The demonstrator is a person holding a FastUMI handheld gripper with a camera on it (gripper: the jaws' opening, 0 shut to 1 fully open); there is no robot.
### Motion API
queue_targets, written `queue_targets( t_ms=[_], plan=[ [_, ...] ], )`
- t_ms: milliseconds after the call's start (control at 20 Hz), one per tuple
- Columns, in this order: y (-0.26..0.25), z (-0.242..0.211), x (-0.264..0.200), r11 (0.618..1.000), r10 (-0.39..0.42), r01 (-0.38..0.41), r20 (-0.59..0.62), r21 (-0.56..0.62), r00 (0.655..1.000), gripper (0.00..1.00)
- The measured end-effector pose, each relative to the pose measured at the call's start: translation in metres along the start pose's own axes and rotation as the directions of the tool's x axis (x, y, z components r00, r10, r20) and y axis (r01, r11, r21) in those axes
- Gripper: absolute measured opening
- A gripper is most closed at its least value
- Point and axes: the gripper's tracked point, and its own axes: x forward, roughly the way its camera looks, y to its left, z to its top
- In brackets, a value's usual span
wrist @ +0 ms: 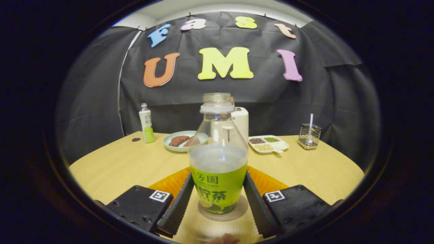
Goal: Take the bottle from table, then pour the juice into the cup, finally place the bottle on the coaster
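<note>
Item: clear uncapped plastic bottle with green label (218,159), part full, standing on round tan coaster (237,210), twelve o'clock of gripper (217,200); both fingers flank and seemingly press it. Placement apparently reached; release outstanding.

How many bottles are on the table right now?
2. One open bottle stands on the coaster between the gripper fingers; a smaller bottle stands far back beside the plate. Others may hide behind.

Bottle fills the gap between your fingers

The bottle (218,159) on its coaster (222,210) blocks the way ahead; the fingers (178,203) stand close at both its sides. Left and right of them you have bare surface (115,169); plate (184,140) and tray (268,143) stand beyond.
</note>
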Motion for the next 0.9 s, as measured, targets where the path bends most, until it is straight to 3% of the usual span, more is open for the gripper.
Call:
queue_targets(
  t_ms=[350,600,900],
  plan=[
    [0.002,-0.005,-0.002,0.999,-0.007,0.006,-0.027,-0.051,1.000,0.94],
    [0.003,0.002,-0.013,1.000,-0.005,0.004,0.012,0.012,1.000,0.95],
    [0.008,0.020,-0.034,1.000,-0.005,0.004,0.062,0.011,0.998,0.98]
  ],
)
